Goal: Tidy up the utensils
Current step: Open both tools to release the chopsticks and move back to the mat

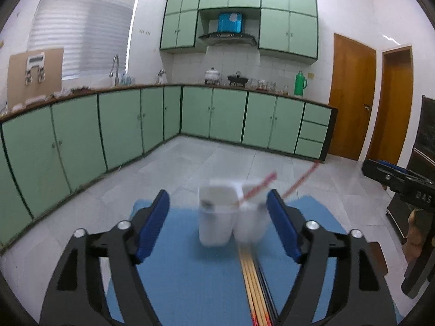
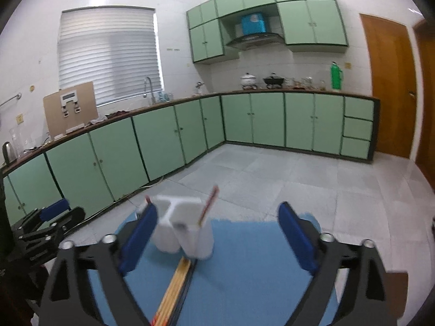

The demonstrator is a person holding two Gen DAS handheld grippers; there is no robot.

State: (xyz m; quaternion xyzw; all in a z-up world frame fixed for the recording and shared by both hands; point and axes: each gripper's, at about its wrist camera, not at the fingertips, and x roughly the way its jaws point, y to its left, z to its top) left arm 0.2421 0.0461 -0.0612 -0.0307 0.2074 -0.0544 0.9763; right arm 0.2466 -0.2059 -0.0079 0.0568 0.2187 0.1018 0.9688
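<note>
Chopsticks [image 1: 254,285], a bundle of yellow and dark sticks, lie flat on a blue mat [image 1: 185,279], running from the near edge up to the foot of a white holder [image 1: 231,214]. In the left wrist view the left gripper [image 1: 218,222] is spread wide, its blue pads either side of the holder and touching nothing. The holder is blurred; it looks like joined white compartments standing upright on the mat, with one or two red-tipped sticks [image 1: 261,186] leaning out of the right one. In the right wrist view the right gripper [image 2: 217,236] is also spread wide and holds nothing; the holder [image 2: 185,228] sits toward its left pad, with the chopsticks [image 2: 175,290] in front and a red-tipped stick [image 2: 208,203] standing in the compartment. The left gripper [image 2: 51,225] shows at that view's left edge. Beyond the mat [image 2: 258,271] is a pale tiled floor [image 2: 272,179], then an L-shaped run of green cabinets [image 2: 163,141] under a counter carrying pots and a green flask [image 2: 336,76]. A blind-covered window [image 2: 108,54], green wall cupboards [image 2: 299,13] and a wooden door [image 2: 388,87] lie farthest back.
</note>
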